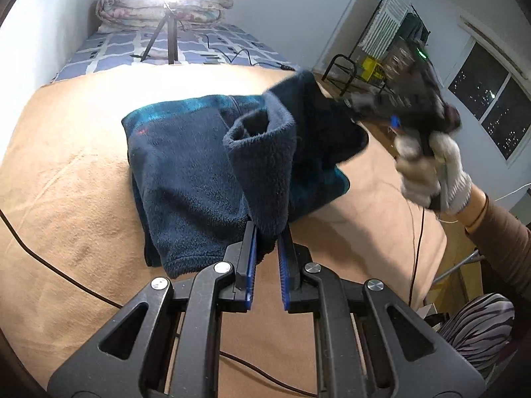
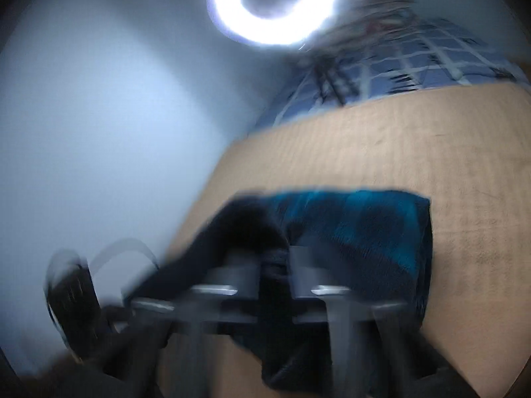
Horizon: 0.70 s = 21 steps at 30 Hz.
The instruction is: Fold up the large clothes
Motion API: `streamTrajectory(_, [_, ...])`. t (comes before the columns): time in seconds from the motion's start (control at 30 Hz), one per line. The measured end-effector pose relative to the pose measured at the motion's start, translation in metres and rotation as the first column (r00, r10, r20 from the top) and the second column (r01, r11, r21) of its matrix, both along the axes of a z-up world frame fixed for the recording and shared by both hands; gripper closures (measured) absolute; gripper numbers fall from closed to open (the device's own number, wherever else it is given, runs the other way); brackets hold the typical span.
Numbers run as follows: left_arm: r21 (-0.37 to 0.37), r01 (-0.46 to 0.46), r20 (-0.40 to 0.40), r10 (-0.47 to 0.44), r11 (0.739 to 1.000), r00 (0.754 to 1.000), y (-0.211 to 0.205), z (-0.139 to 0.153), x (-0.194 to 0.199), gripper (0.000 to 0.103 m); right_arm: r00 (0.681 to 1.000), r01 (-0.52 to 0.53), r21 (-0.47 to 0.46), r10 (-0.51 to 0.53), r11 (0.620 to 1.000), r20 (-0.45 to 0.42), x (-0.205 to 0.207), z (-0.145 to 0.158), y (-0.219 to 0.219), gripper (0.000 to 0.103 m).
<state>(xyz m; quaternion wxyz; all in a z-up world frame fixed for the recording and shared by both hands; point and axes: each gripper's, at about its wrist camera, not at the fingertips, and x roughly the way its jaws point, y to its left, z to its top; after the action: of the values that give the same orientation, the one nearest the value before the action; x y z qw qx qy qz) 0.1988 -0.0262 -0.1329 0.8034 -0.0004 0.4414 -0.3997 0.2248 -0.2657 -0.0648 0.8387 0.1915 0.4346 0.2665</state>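
Right now, seen from the left wrist, the dark blue fleece garment (image 1: pixel 186 179) is lying partly folded on the tan blanket (image 1: pixel 66 172) spread over the bed, with one thick flap lifted off the pile. The left hand-held gripper (image 1: pixel 267 232) is pinching the lower edge of that flap, its blue-padded jaws standing narrow with fleece between them. Off to the right, a white-gloved hand (image 1: pixel 431 172) is carrying the right hand-held gripper (image 1: pixel 348 106), blurred, with its tip buried in the upper corner of the same flap; the brown sleeve (image 1: pixel 497 232) behind it is angling up from the bed's edge. Both tools are tilting downward toward the bed.

From the right wrist, everything is smearing, but the right hand-held gripper (image 2: pixel 273 258) is showing dark fleece bunched between its close-set jaws, so it seems to be gripping the cloth. The garment (image 2: pixel 365 232) is stretching away across the blanket (image 2: pixel 415 139), below a bright ring light (image 2: pixel 270 38).

My reading: a fold is under way, the flap raised at two points. Next, both hands would need to carry it across together, keeping the edge taut, and lay it squarely on the pile.
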Motion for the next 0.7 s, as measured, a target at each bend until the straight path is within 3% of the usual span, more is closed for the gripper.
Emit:
streamTrajectory(0.13, [-0.033, 0.003, 0.008, -0.003, 0.999, 1.000, 0.021, 0.012, -0.018, 0.093, 0.987, -0.105, -0.094, 0.115, 0.990, 0.109, -0.065, 0.025, 0.008, 0.093])
streamTrajectory(0.2, [-0.081, -0.007, -0.016, 0.005, 0.997, 1.000, 0.041, 0.015, -0.031, 0.093, 0.971, -0.140, -0.207, 0.175, 0.968, 0.161, -0.109, 0.025, 0.012, 0.092])
streamTrajectory(0.27, [-0.098, -0.028, -0.039, 0.025, 0.995, 0.999, 0.056, 0.017, -0.036, 0.090, 0.964, -0.167, -0.389, 0.233, 0.906, 0.129, -0.151, 0.001, 0.022, 0.092])
streamTrajectory(0.3, [-0.092, -0.062, -0.056, 0.057, 0.994, 0.997, 0.066, 0.015, -0.035, 0.083, 0.962, -0.191, -0.420, 0.253, 0.887, 0.097, -0.161, -0.011, 0.021, 0.092])
streamTrajectory(0.33, [-0.096, -0.087, -0.072, 0.080, 0.992, 0.994, 0.073, 0.013, -0.032, 0.061, 0.964, -0.215, -0.430, 0.260, 0.877, 0.048, -0.171, -0.025, 0.018, 0.091])
streamTrajectory(0.37, [-0.107, -0.114, -0.088, 0.104, 0.988, 0.991, 0.080, 0.011, -0.028, 0.042, 0.971, -0.208, -0.432, 0.237, 0.877, 0.013, -0.178, -0.035, 0.011, 0.084])
streamTrajectory(0.4, [-0.132, -0.156, -0.119, 0.140, 0.979, 0.983, 0.088, 0.009, -0.022, 0.038, 0.979, -0.183, -0.424, 0.203, 0.887, 0.002, -0.182, -0.040, 0.005, 0.072])
streamTrajectory(0.43, [-0.164, -0.194, -0.163, 0.168, 0.967, 0.972, 0.096, 0.005, -0.013, 0.036, 0.989, -0.137, -0.381, 0.147, 0.914, -0.002, -0.185, -0.042, -0.008, 0.068])
streamTrajectory(0.47, [-0.186, -0.221, -0.199, 0.184, 0.957, 0.963, 0.100, 0.002, -0.004, 0.035, 0.996, -0.083, -0.315, 0.087, 0.945, -0.001, -0.184, -0.042, -0.021, 0.065])
streamTrajectory(0.53, [-0.239, -0.293, -0.300, 0.217, 0.926, 0.929, 0.109, -0.009, 0.017, 0.035, 1.000, 0.009, -0.175, -0.010, 0.985, -0.005, -0.175, -0.039, -0.045, 0.046])
streamTrajectory(0.57, [-0.272, -0.325, -0.372, 0.213, 0.906, 0.904, 0.111, -0.020, 0.029, 0.035, 0.998, 0.054, -0.122, -0.056, 0.991, -0.010, -0.170, -0.036, -0.055, 0.028])
streamTrajectory(0.63, [-0.294, -0.371, -0.452, 0.214, 0.881, 0.866, 0.109, -0.035, 0.044, 0.035, 0.988, 0.154, 0.014, -0.153, 0.988, -0.032, -0.153, -0.035, -0.077, 0.023])
streamTrajectory(0.7, [-0.285, -0.397, -0.478, 0.230, 0.872, 0.848, 0.103, -0.047, 0.055, 0.035, 0.974, 0.221, 0.112, -0.212, 0.969, -0.084, -0.137, -0.041, -0.090, 0.023])
